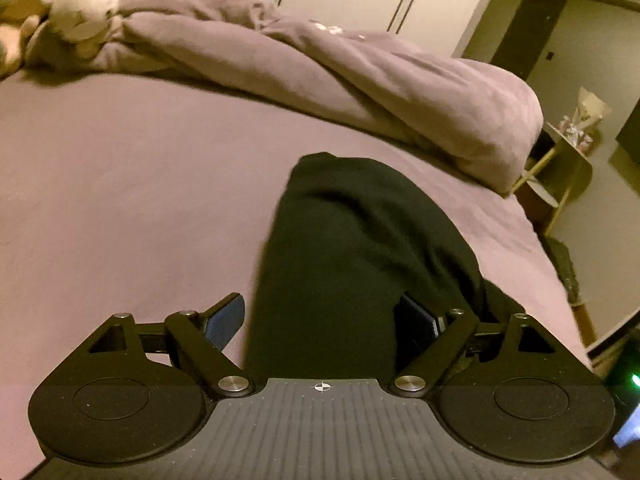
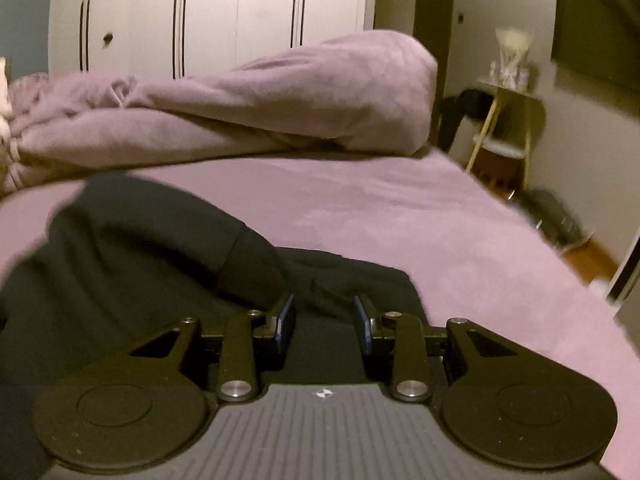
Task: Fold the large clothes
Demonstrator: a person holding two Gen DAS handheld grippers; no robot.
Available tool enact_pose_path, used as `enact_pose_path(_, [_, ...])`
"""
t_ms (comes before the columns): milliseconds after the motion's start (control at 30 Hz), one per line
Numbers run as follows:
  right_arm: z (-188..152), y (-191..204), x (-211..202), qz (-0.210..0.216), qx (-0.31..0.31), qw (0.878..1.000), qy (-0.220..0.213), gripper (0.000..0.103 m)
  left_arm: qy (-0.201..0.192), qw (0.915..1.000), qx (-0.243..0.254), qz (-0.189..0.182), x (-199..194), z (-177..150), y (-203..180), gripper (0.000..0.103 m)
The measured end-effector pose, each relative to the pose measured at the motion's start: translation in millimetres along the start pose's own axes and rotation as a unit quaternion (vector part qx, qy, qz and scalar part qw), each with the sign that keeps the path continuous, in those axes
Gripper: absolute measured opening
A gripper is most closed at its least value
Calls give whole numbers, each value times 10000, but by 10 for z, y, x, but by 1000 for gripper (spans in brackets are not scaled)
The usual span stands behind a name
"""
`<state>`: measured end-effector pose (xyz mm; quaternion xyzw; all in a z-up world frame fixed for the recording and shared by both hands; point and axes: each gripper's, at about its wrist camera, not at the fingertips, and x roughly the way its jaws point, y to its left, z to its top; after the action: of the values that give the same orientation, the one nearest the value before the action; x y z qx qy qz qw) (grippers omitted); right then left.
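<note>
Black garment [image 1: 352, 248] lies on the purple bed [image 1: 120, 184], bunched at 6 o'clock. Left gripper [image 1: 322, 322] spread wide, cloth between fingers. Right gripper [image 2: 325, 316] narrow, grip on cloth unclear.

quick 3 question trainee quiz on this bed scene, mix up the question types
1. True or false: the black garment lies on the bed sheet.
2. Multiple choice: what sits at the head of the bed beside the duvet? A) a laptop B) a plush toy C) a stack of books
3. Fill in: the left gripper has its jaws wide, with the garment between them; the right gripper has its jaws ______ than that.

Key
1. True
2. B
3. narrower; its pads look apart from the cloth under them, with a gap showing.
</note>
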<state>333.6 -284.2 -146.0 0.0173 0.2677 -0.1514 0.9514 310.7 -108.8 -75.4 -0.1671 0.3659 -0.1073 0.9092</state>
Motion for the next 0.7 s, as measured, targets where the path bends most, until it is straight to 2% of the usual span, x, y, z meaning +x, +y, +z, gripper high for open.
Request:
enact_pose_path(67, [-83,-130,39,113,241,9996,-25,31,150,9998,73,123,168,-34,-83,92])
enact_pose_path(333, [-218,-170,164,212,389,9987,-247,32,-203,9993,-140,286,425,-304,-41,100])
enact_pose_path(433, [-249,-248,225,343,573,9975,-236,32,-145,9990,-148,397,503,-338,-52,101])
enact_pose_path(567, [-153,-257,180,386,574,9975,-148,33,15,9992,-191,353,462,-238,0,101])
enact_pose_path(667, [16,-341,49,469,800,9957,14,37,77,9989,-20,455,346,-160,4,101])
enact_pose_path(700, [78,-376,-47,419,932,9947,63,46,43,9986,65,522,294,-138,-2,101])
